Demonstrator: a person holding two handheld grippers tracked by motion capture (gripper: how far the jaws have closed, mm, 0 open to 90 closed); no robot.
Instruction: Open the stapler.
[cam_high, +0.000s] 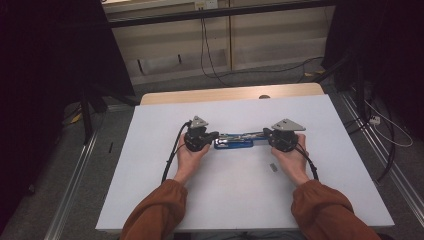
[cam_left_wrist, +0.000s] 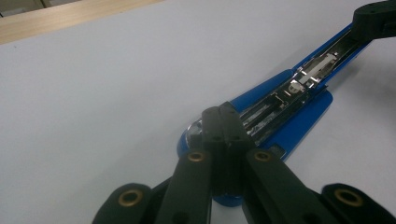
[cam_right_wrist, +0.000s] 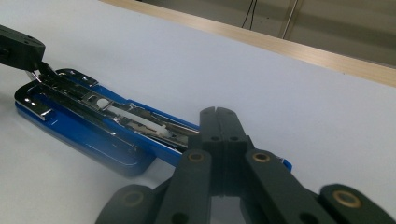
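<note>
Blue stapler (cam_high: 234, 141) swung open mid-table, long axis running side to side between the hands — left gripper (cam_high: 214, 135) clamped shut at one end, right gripper (cam_high: 267, 133) pinched closed at the other, each equally near, small grey piece (cam_high: 273, 167) lying apart.

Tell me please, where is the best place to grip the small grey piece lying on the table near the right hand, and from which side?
Probably by its two long sides, coming straight down from above. The grey piece lies flat on the table, apart from the stapler, so only a top approach gets jaws around it. It is too small to tell more of its shape.
</note>
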